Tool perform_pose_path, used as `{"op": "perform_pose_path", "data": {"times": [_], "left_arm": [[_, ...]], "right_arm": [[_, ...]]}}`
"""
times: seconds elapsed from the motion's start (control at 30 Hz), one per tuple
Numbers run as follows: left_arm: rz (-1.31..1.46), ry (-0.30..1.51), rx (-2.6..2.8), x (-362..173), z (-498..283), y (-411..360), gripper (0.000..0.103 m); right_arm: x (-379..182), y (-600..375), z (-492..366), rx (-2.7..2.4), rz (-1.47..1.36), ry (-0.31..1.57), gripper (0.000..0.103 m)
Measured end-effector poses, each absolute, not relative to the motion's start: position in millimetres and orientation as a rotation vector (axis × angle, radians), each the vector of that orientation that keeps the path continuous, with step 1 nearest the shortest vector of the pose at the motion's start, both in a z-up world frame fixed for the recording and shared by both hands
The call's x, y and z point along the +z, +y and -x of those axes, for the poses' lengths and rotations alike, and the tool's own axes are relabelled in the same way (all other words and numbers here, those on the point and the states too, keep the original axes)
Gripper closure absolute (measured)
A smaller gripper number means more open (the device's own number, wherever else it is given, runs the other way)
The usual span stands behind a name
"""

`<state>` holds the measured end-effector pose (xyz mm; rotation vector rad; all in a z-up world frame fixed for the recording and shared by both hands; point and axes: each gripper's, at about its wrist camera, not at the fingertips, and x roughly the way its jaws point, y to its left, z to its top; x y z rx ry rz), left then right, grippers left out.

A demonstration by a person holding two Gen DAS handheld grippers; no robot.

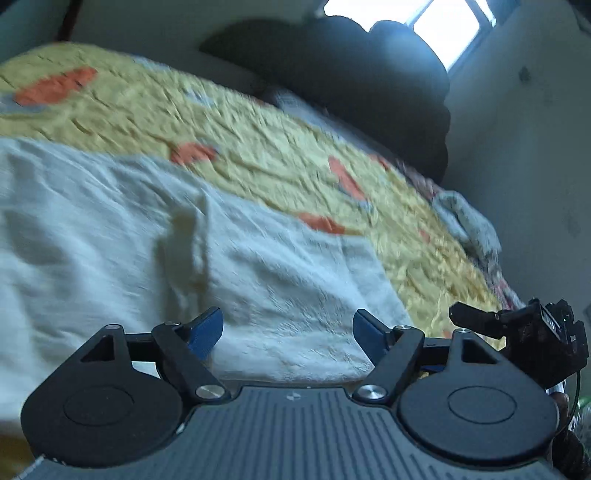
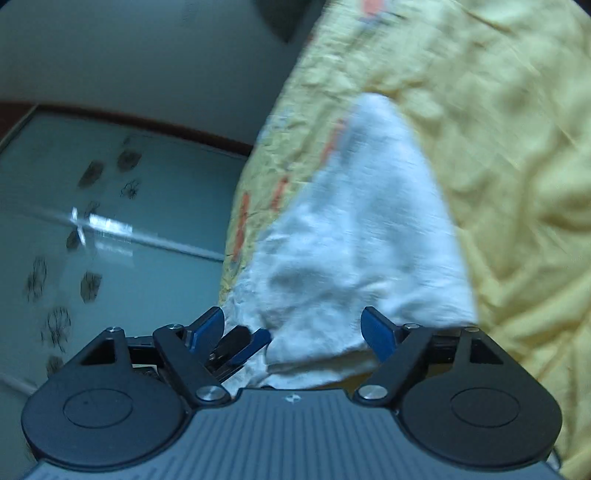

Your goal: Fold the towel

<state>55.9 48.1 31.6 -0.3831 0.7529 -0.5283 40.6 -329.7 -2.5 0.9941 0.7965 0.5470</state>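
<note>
Ribbed grey housing fills the foreground of both wrist views, with a small pale emblem at its front edge (too blurred to read). Ahead of it, the left gripper point(image 1: 288, 328) stands with blue pads spread wide and nothing between them. Likewise the right gripper point(image 2: 293, 328) gapes, unloaded. Beyond both lies the white towel point(image 1: 155, 236), rumpled on a yellow bedspread point(image 1: 258, 140) with orange patches toward eleven o'clock. No writing is legible.

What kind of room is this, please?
Most likely a bedroom. A white towel lies on a bed covered by a yellow quilted bedspread, a window lets in daylight behind it, and a tiled floor shows beside the bed.
</note>
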Motion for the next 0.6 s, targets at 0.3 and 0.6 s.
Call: {"op": "perform_pose_path", "data": {"times": [0.3, 0.6], "left_arm": [[0.732, 0.514, 0.050, 63.2, 44.8, 242.3, 0.018], [0.821, 0.382, 0.223, 69.3, 96.7, 310.8, 0.009]], "right_arm": [[45.5, -143.1, -53.5, 0.638, -0.069, 0.749, 0.021], [12.4, 49.2, -26.5, 0.817, 0.600, 0.551, 0.022]]}}
